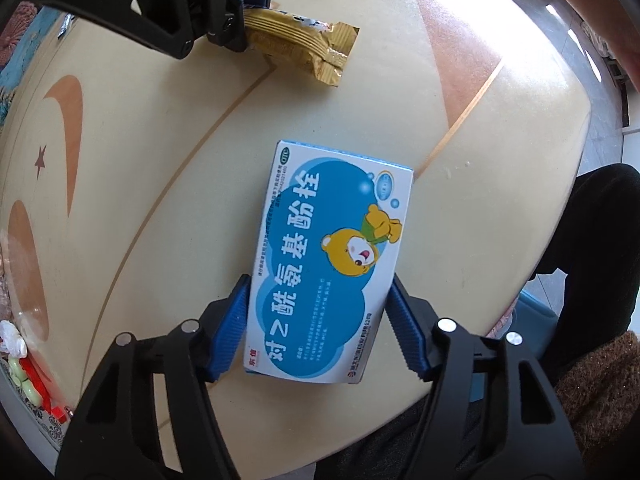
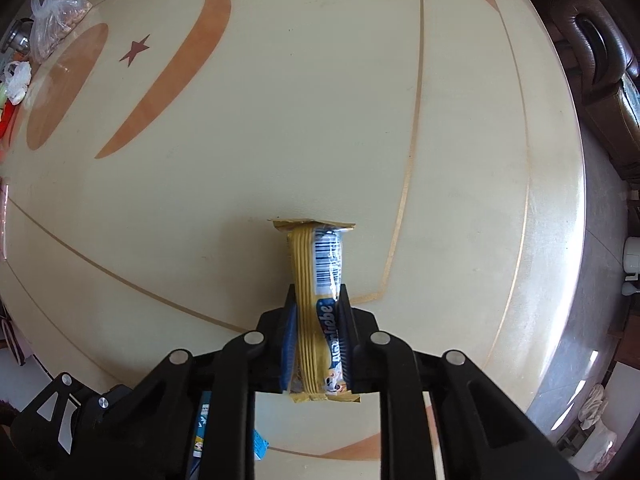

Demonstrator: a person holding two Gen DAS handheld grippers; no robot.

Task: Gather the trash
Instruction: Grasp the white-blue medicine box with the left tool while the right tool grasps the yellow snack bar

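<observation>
A blue and white medicine box (image 1: pixel 320 248) with a cartoon bear lies flat on the cream table (image 1: pixel 160 160). My left gripper (image 1: pixel 319 282) points down at it, and its blue pads (image 1: pixel 230 320) press on the box's two long sides. A gold snack wrapper (image 2: pixel 316 272) with a barcode lies on the table, with my right gripper (image 2: pixel 318 296) shut on its near half. The left wrist view shows this wrapper (image 1: pixel 300 48) at the top, sticking out of the right gripper (image 1: pixel 244 20). A corner of the box (image 2: pixel 200 436) shows under the right gripper's frame.
The round table carries orange crescents and a dark star (image 2: pixel 134 50). A clear plastic bag (image 2: pixel 56 16) and red and green clutter (image 1: pixel 24 372) sit at its left rim. A brown leather sofa (image 2: pixel 600 64) stands beyond the right rim. A person's dark trouser leg (image 1: pixel 592 232) is close to the table.
</observation>
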